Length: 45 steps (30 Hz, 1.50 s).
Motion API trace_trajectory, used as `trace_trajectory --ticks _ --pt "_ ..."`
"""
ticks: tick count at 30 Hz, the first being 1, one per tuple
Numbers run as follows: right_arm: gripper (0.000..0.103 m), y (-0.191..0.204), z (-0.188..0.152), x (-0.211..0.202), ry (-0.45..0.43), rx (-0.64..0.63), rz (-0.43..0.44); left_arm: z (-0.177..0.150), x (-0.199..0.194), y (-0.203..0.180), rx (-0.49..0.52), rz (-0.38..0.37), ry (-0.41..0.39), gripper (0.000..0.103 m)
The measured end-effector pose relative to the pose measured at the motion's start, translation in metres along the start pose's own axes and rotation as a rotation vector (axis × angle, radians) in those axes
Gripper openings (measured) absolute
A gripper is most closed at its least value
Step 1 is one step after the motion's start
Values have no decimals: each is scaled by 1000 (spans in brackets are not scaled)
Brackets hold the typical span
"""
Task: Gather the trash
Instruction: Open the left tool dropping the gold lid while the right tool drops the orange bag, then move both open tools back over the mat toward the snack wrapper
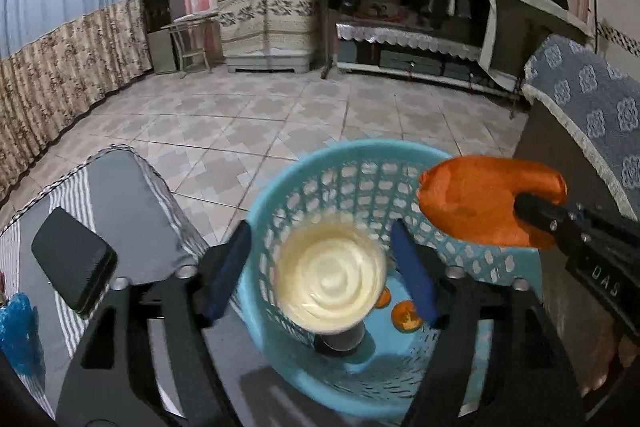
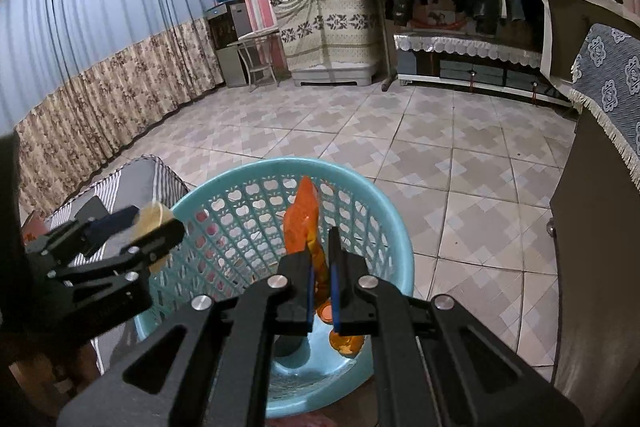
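A: Left gripper [image 1: 320,267] has its jaws apart, the cup [image 1: 330,277] loose between them above the basket [image 1: 304,163].

B: Right gripper [image 2: 322,267] pinches the orange wrapper [image 2: 302,215]; it could snag the rim when released.

Both tools are matte black linkage frames with cut-out windows in the arms and round silver screw heads at the pivots. The left gripper [image 1: 320,267] carries long, dark blue pads on the inner faces of its fingers [image 1: 230,267]. The right gripper [image 2: 322,291] has thin blue strips along its finger edges. Seen from the left wrist camera, its black side plate bears pale raised letters, possibly "DAS", though blur makes that uncertain.
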State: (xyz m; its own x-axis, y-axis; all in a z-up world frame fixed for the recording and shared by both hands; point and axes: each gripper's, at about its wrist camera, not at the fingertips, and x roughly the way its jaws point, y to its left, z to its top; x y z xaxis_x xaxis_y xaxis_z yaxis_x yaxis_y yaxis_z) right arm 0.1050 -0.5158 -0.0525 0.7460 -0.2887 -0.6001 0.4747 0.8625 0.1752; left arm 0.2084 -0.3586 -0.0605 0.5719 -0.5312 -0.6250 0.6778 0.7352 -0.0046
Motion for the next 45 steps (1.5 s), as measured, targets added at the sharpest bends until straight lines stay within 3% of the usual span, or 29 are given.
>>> trace_trajectory --ticks 10,15,16,17,18,21,23,33,45 --pt "6 26 -5 17 41 -75 -14 9 -38 52 -90 113 -70 92" --pt "10 45 -6 39 97 -100 -31 1 -62 77 -118 165 -85 94" --pt "25 47 -5 42 104 -101 -29 1 -66 79 -116 177 -87 94" --pt "52 49 -5 42 99 -101 -26 -1 -70 82 -113 189 -88 94" --pt "62 52 -5 40 76 -98 -30 -3 -75 85 -113 204 -90 95" --pt "70 54 -4 40 74 -87 -29 -6 -85 91 -121 218 -97 97" --pt "87 52 -3 40 65 -64 -16 -10 -95 97 -130 232 -101 97" --pt "92 74 0 -2 -50 -118 -80 -30 -141 126 -176 299 -122 97" --pt "98 148 -10 -59 -164 -210 40 -75 -200 167 -246 414 -126 98"
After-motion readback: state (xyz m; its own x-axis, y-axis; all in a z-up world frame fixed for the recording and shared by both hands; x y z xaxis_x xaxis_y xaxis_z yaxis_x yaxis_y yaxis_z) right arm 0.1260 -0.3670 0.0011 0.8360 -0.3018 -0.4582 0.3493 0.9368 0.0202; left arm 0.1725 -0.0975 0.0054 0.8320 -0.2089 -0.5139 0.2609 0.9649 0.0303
